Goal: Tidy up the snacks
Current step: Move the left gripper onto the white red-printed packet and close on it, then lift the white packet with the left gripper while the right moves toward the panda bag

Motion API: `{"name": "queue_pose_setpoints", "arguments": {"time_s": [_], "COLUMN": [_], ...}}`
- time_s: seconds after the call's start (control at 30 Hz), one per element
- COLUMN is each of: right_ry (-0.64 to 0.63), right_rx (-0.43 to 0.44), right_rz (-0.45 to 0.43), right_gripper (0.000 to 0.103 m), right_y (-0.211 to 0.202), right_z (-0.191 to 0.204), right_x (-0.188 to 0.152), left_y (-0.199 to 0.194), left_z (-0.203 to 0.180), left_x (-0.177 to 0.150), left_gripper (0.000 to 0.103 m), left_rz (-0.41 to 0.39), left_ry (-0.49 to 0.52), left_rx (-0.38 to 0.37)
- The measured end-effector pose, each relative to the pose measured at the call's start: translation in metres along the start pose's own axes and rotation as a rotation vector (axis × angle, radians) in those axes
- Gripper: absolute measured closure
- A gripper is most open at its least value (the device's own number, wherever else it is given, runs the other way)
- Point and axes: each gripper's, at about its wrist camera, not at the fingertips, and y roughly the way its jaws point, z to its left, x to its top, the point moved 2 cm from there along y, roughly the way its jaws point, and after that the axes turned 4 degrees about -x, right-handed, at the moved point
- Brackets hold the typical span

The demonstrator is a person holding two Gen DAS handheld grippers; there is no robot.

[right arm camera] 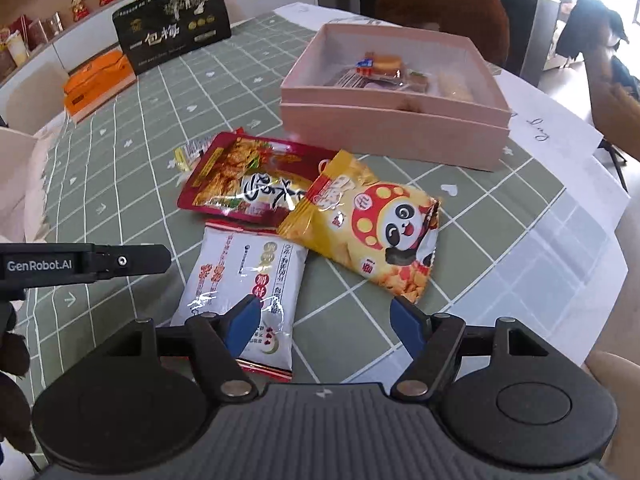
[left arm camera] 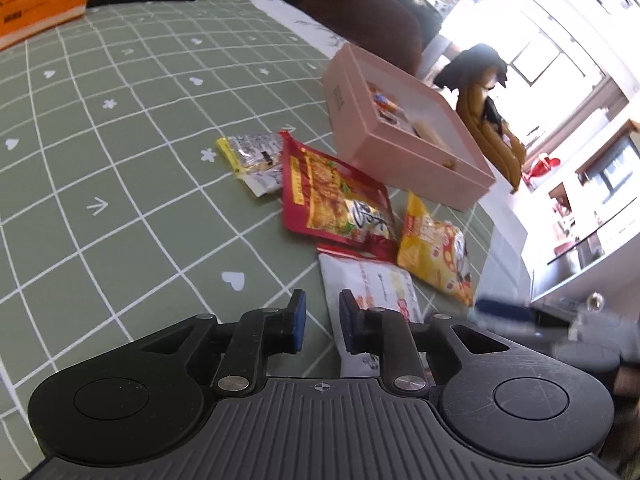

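A round bench (right arm camera: 132, 184) covered with a green cloth ruled in white squares is seen from both grippers. Near its far right edge an open pale pink cardboard box (right arm camera: 394, 136) is set, with a few small wrapped snacks (right arm camera: 384, 70) lying inside it. Just in front of the box, toward the near edge, four packets are gathered: a red foil pouch printed with a fried dish (right arm camera: 244, 184), a yellow crinkled bag bearing a panda face (right arm camera: 372, 228) that overlaps the pouch's right end, a white plastic packet with red print (right arm camera: 244, 276) lying nearest the near edge and touching both, and a small yellow and clear sachet (left arm camera: 252, 158) tucked partly under the pouch's far left corner. The left gripper (left arm camera: 322, 322) is held above the bench beside the white packet's left edge, its jaws drawn nearly together (only a narrow slit is left between the blue pads) with nothing clamped between them. The right gripper (right arm camera: 324, 322) is poised over the near end of the white packet, its jaws kept moderately wide and empty; the left pad is seen over the packet, though contact cannot be judged. At the far left edge an orange carton (right arm camera: 100, 80) and a black box with gold lettering (right arm camera: 172, 40) are placed side by side.
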Motion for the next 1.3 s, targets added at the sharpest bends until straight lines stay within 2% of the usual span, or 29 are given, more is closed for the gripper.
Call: {"name": "queue_pose_setpoints", "arguments": {"time_s": [0.1, 0.13, 0.17, 0.2, 0.27, 0.33, 0.4, 0.43, 0.5, 0.53, 0.57, 0.67, 0.77, 0.9, 1.0, 1.1, 1.3], "right_ry": [-0.039, -0.063, -0.082, -0.108, -0.115, -0.07, -0.014, -0.001, -0.001, 0.003, 0.011, 0.012, 0.002, -0.035, -0.029, -0.017, -0.033], "right_rx": [-0.044, -0.057, -0.056, -0.043, -0.05, -0.057, 0.005, 0.034, 0.028, 0.026, 0.04, 0.03, 0.01, -0.004, 0.013, 0.035, 0.087], "right_rz": [-0.053, -0.072, -0.082, -0.085, -0.075, -0.043, -0.035, -0.045, -0.059, -0.048, -0.029, 0.015, -0.012, -0.013, -0.008, -0.005, 0.001], "right_gripper": [0.03, 0.025, 0.014, 0.012, 0.012, 0.013, 0.013, 0.016, 0.03, 0.044, 0.053, 0.056, 0.056, 0.063, 0.063, 0.065, 0.066], "right_y": [-0.004, -0.006, -0.006, -0.003, 0.006, 0.014, 0.012, 0.009, 0.003, 0.004, 0.005, 0.015, 0.014, 0.015, 0.013, 0.011, 0.007], "right_z": [-0.007, -0.012, -0.016, -0.022, -0.033, -0.042, -0.044, -0.042, -0.037, -0.034, -0.032, -0.027, -0.024, -0.015, -0.017, -0.017, -0.011], "right_x": [0.01, 0.017, 0.023, 0.031, 0.043, 0.052, 0.05, 0.046, 0.033, 0.023, 0.015, -0.005, -0.013, -0.015, -0.016, -0.015, -0.017], "left_y": [-0.005, -0.003, -0.002, 0.001, 0.005, 0.007, 0.009, 0.011, 0.018, 0.021, 0.025, 0.033, 0.044, 0.048, 0.039, 0.031, 0.032], "left_z": [-0.003, -0.004, -0.004, -0.004, -0.004, -0.001, 0.004, 0.005, 0.005, 0.005, 0.004, 0.002, -0.002, -0.005, -0.011, -0.011, -0.009], "left_x": [-0.005, -0.005, -0.005, -0.006, -0.007, -0.008, -0.01, -0.011, -0.012, -0.012, -0.013, -0.01, -0.007, -0.001, -0.002, -0.004, -0.008], "left_gripper": [0.08, 0.08, 0.08, 0.08, 0.08, 0.08, 0.08, 0.08, 0.08, 0.08, 0.077, 0.077, 0.076, 0.073, 0.071, 0.067, 0.068], "left_rz": [-0.006, -0.004, 0.001, 0.006, 0.02, 0.037, 0.046, 0.052, 0.063, 0.068, 0.074, 0.062, 0.063, 0.06, 0.059, 0.061, 0.068], "left_ry": [0.025, 0.024, 0.022, 0.022, 0.016, -0.015, -0.058, -0.071, -0.077, -0.076, -0.077, -0.086, -0.079, -0.089, -0.063, -0.066, -0.026], "left_rx": [0.005, 0.01, 0.015, 0.018, 0.014, -0.022, -0.057, -0.071, -0.075, -0.067, -0.066, -0.1, -0.14, -0.132, -0.121, -0.147, -0.051]}}
